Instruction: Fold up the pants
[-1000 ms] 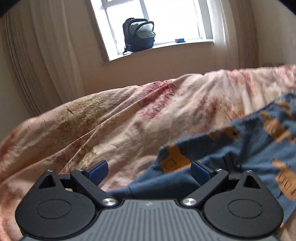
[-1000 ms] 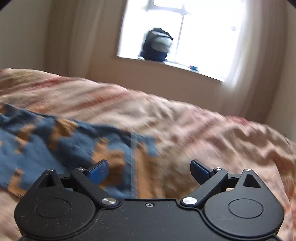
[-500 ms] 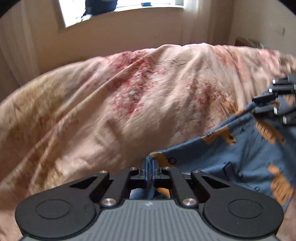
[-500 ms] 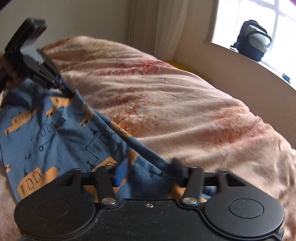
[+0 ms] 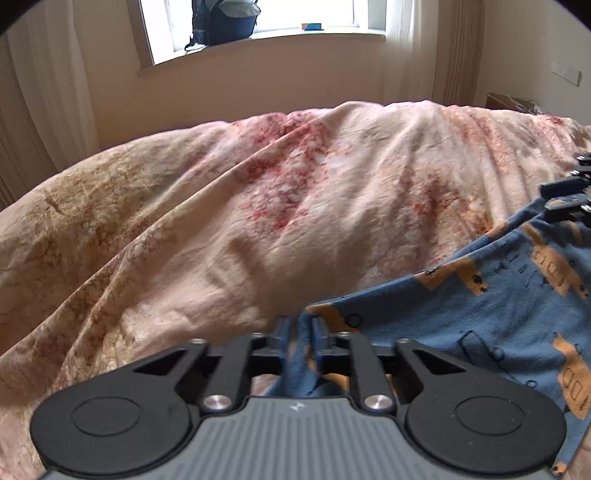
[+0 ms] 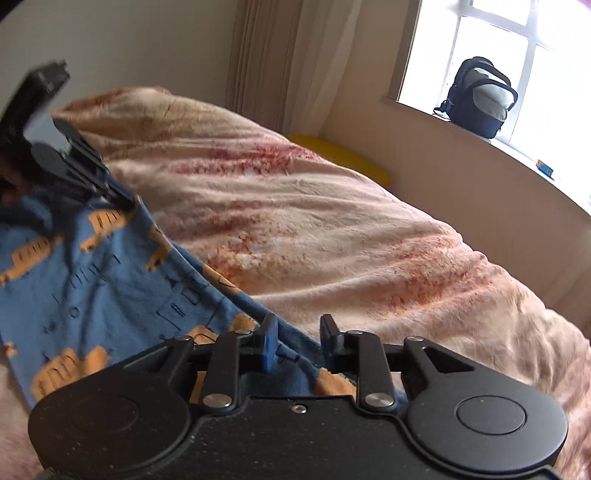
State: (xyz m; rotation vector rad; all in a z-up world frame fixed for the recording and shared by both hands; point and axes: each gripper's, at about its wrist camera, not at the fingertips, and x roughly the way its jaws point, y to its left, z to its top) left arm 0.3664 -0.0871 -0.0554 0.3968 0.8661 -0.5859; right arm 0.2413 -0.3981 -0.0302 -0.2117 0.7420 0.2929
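A dark blue backpack [image 5: 225, 20] with a grey front sits on the pale windowsill [image 5: 280, 37], and a small blue box [image 5: 312, 26] lies further along the sill. Cream curtains [image 6: 295, 62] hang in the corner, and something yellow [image 6: 343, 157] shows between the bed's far edge and the wall; what it is I cannot tell. The peach quilt with red blotches [image 5: 258, 206] covers the whole bed in rumpled ridges.

The blue cotton pants printed with orange vehicles [image 5: 498, 314] lie on the quilt near its near edge, their lower part cut off by the gripper bodies.

The left gripper [image 5: 300, 334] has a bunched corner of the pants between its blue pads [image 5: 283, 332]; its jaws have just eased apart a little, yet the cloth fills the narrow gap and looks pinched. The right gripper [image 6: 297, 341] holds the opposite corner's edge; its jaws have also just widened slightly, and the fabric passes between them against the left pad, though blur makes the contact on the other side unclear. The pants' top edge runs taut between the two.
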